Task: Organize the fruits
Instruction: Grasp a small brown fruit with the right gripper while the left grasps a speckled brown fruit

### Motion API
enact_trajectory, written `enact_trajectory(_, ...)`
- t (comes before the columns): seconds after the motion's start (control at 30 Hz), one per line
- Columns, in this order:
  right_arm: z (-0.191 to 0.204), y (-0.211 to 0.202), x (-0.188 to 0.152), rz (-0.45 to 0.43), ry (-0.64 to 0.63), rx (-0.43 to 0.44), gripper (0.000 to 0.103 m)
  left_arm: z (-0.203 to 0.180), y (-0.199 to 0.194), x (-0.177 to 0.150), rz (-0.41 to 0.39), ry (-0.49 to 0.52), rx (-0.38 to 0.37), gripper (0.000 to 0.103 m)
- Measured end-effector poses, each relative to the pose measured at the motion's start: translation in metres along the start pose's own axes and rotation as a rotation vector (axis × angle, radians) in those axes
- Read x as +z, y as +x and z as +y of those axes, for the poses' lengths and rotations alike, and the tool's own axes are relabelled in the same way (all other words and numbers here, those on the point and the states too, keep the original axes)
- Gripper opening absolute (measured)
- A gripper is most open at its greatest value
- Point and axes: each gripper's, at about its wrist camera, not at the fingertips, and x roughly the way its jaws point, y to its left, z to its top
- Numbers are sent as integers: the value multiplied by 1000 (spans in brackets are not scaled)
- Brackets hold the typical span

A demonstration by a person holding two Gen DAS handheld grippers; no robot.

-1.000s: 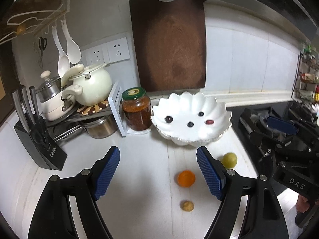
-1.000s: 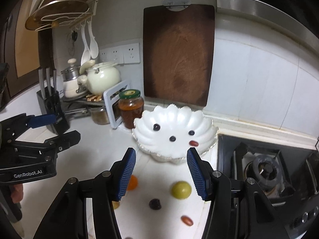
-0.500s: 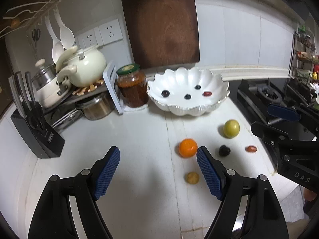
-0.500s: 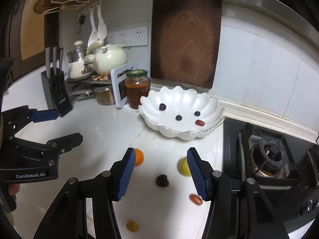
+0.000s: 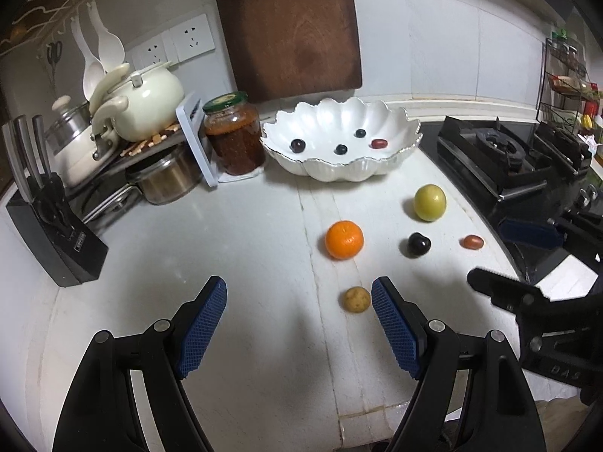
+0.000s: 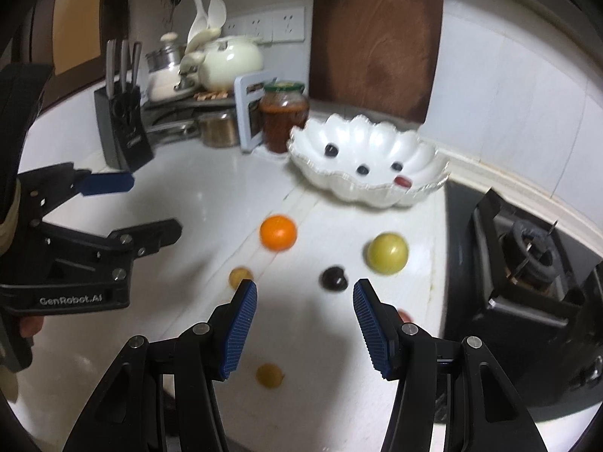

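both the left gripper [image 5: 299,312] and right gripper [image 6: 305,314] are held wide open and empty above the white bench [image 5: 226,248], where a round orange mandarin [image 5: 344,240] lies before the scalloped white bowl [image 5: 339,167].

Both cams sit above the counter, angled down toward the bowl [image 5: 341,139] [image 6: 367,162] at back; left cam views from its left-front, right cam from right-front. Shared: bowl, orange [image 5: 344,240] [image 6: 278,232].

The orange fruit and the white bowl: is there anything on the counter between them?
No. In the left wrist view, only bare counter lies between the orange fruit and the white bowl.
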Motion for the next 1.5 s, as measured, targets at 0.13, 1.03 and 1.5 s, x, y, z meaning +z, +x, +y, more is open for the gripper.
enact_trajectory(0.13,5,4,-10,33,-7,23,55,-6,7,-9,4,17,-16,79)
enact_trajectory(1.03,11,45,-62,205,62,108,42,-33,70,-33,77,66,-125,68)
enact_trajectory(1.5,9,54,-64,186,89,123,25,-40,96,-30,104,23,-179,44)
